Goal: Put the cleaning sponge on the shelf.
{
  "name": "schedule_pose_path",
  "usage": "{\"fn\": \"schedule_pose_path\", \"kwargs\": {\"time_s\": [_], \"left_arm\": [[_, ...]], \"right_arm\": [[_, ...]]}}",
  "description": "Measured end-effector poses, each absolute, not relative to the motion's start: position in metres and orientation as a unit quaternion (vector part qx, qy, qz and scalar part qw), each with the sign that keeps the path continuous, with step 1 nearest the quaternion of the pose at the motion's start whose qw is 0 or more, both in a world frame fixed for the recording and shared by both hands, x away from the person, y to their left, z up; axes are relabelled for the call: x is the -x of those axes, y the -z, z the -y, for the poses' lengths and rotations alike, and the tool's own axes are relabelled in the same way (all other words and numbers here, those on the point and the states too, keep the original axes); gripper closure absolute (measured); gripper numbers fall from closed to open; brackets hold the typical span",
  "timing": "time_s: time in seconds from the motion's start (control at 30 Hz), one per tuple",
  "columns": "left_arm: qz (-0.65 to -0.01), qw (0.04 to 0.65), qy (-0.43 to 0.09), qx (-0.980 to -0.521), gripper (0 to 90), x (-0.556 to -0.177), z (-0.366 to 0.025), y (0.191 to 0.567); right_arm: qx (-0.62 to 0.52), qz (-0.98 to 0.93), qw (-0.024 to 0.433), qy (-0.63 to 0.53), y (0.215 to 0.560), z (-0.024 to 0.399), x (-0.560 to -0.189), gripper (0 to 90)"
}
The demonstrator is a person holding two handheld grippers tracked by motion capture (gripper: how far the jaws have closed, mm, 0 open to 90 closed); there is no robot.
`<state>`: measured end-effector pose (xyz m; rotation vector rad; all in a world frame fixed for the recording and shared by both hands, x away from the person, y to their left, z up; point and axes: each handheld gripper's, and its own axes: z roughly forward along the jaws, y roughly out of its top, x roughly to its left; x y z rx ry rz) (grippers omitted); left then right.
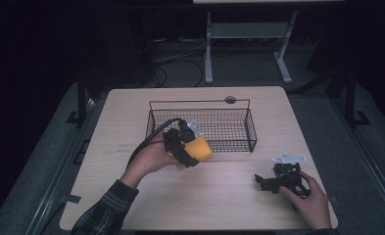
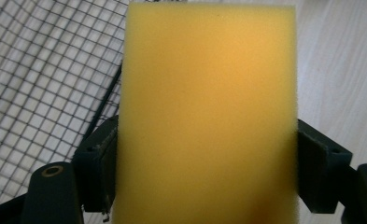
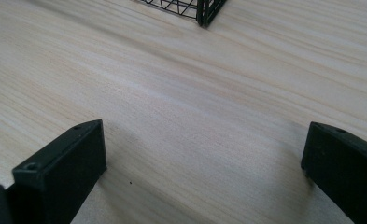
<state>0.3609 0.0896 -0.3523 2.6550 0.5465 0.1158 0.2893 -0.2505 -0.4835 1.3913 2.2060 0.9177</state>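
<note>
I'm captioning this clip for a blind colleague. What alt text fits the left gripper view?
A yellow sponge stands upright, clamped between the two black jaws of the left hand-held gripper. Behind it to the left is the black wire basket, and to the right the pale wooden table.

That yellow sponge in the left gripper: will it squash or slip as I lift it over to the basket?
The sponge looks like porous foam, so probably light and squashy. The left gripper clamps its sides, which barely bulge. Its matte, grainy face should resist slipping. A flat block, unlikely to roll if dropped in the wire basket.
</note>
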Motion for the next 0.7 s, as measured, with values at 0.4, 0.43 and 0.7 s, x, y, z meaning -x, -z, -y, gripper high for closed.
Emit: {"fn": "schedule_pose_path", "kwargs": {"time_s": [0.4, 0.43, 0.7], "left_arm": [[-0.224, 0.214, -0.054, -0.949, 22.0, -0.38, -0.104, 0.344], [-0.227, 0.214, -0.055, -0.949, 22.0, -0.382, -0.105, 0.344], [-0.247, 0.21, -0.058, -0.944, 22.0, -0.397, -0.115, 0.345]], "right_arm": [[-0.495, -0.784, 0.187, -0.326, 0.483, 0.25, -0.289, 0.0], [-0.495, -0.784, 0.187, -0.326, 0.483, 0.25, -0.289, 0.0], [-0.495, -0.783, 0.188, -0.326, 0.484, 0.25, -0.289, 0.0]]}}
